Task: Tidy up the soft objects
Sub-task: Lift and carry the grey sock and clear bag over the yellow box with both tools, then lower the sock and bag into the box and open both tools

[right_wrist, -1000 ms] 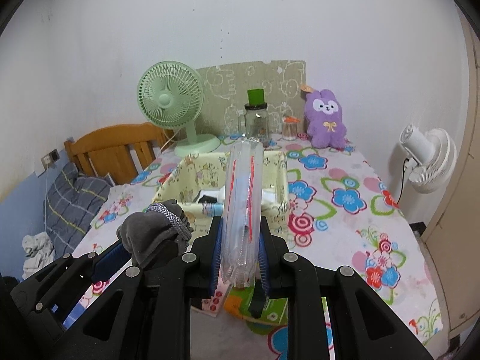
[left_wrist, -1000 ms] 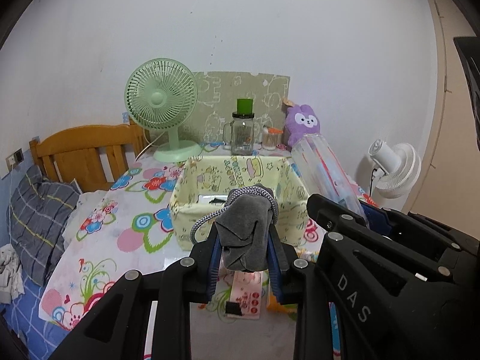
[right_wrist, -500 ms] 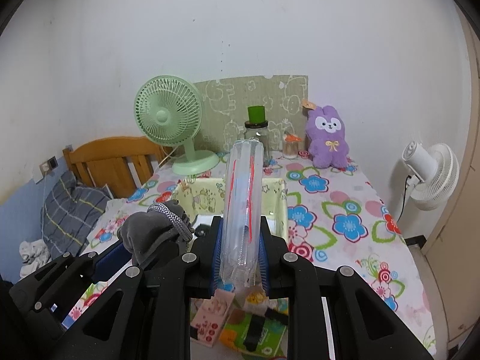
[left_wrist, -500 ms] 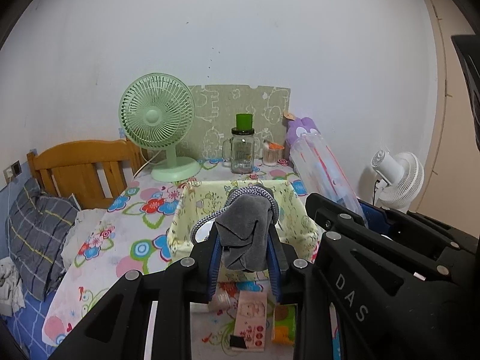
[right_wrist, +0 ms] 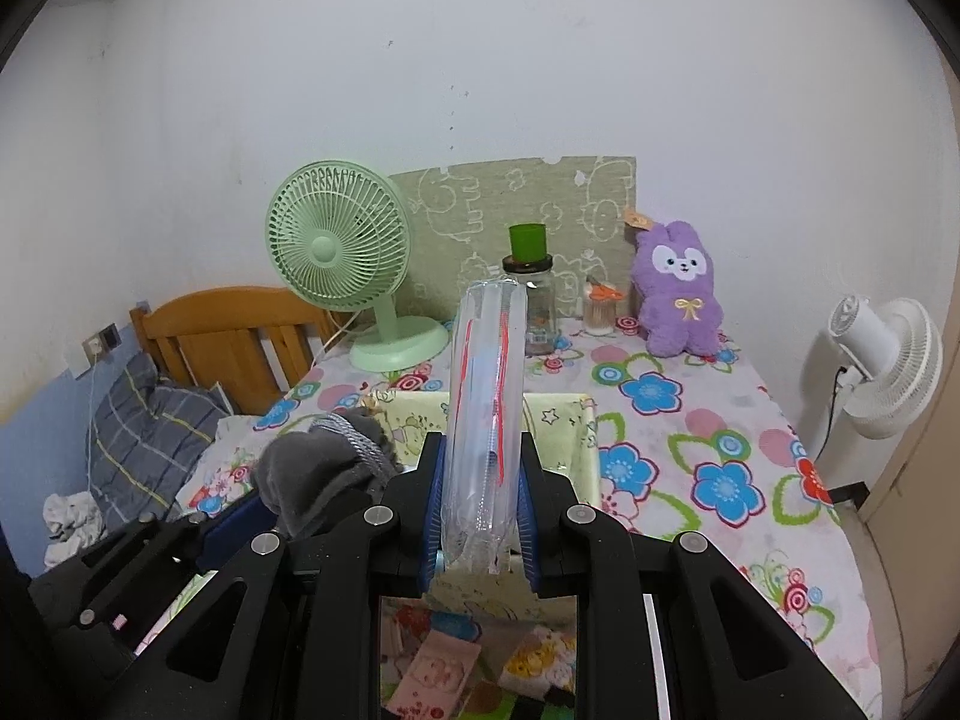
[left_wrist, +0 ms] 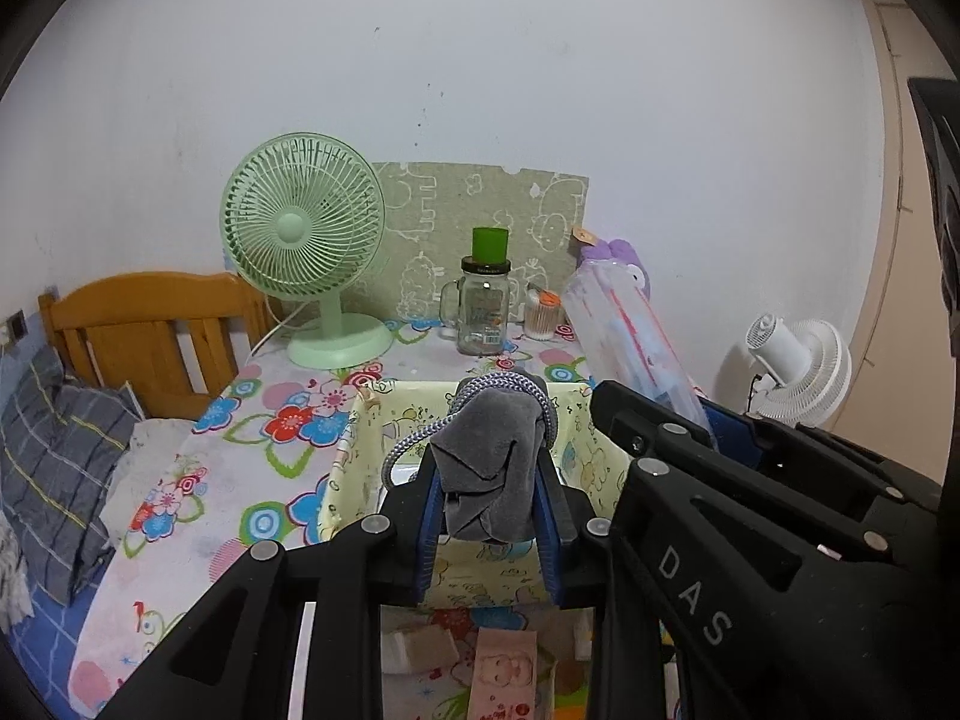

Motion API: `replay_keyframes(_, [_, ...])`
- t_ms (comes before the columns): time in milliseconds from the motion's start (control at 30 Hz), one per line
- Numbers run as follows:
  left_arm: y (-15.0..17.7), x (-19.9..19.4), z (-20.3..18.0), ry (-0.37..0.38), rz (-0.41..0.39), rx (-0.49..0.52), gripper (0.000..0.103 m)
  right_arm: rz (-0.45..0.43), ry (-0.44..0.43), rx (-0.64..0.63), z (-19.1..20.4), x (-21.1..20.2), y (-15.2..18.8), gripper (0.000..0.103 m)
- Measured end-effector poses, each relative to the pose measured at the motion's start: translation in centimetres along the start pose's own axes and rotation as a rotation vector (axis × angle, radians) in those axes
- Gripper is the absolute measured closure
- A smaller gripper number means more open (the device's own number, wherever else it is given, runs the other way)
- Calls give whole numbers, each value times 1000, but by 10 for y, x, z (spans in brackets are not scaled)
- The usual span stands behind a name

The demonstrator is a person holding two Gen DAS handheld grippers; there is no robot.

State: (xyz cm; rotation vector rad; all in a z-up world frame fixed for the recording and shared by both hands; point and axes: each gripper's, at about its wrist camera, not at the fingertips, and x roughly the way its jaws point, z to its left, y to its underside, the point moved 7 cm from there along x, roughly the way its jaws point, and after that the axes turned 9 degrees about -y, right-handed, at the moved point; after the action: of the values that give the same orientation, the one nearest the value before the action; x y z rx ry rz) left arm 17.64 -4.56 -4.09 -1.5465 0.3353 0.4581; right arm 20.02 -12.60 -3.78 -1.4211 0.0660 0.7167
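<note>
My left gripper [left_wrist: 487,516] is shut on a grey glove [left_wrist: 489,468] with a knitted cuff, held above the near wall of a pale yellow fabric basket [left_wrist: 354,480]. My right gripper [right_wrist: 483,516] is shut on a clear plastic packet [right_wrist: 486,396] with red and blue print, which stands up between the pads above the same basket [right_wrist: 585,456]. The glove [right_wrist: 324,474] shows at lower left in the right wrist view. In the left wrist view the packet [left_wrist: 624,336] rises at the right. A purple plush rabbit [right_wrist: 678,294] sits at the back of the flowered table [right_wrist: 720,438].
At the back stand a green desk fan [left_wrist: 306,240], a glass jar with a green cup on it [left_wrist: 483,306] and a small jar of cotton swabs [right_wrist: 600,309]. Small packets [right_wrist: 438,672] lie near the front edge. A wooden headboard [left_wrist: 144,330] and a white floor fan [right_wrist: 882,372] flank the table.
Both grippers have drawn back and risen a little with their loads; the basket and table now sit lower and farther in both views. The grips are unchanged.
</note>
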Motion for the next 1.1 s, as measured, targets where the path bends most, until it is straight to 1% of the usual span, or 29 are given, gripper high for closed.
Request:
replay_keyframes(200, [-6,15,-1,-17,3,12,76,8,-4,8,-5,16,-6,78])
replay_keyframes(400, [-9,36,2,-32,23,9,76,30,-13,23,-9,38,-9,78])
replay_keyframes(667, [-5,67,5,-50,66,13,76,89,-27,69,-20,73,-3,78])
replay_keyframes(900, [-1,84,10,-66,86,1,75,118,-28,84,-24,89,1,78])
replay_keyframes(1033, [3,91,14,-84,105,-4,66,138,-29,91,-26,96,5,78])
replay_keyframes(1100, [5,93,16,-80,118,-7,55,147,-35,96,-27,99,6,78])
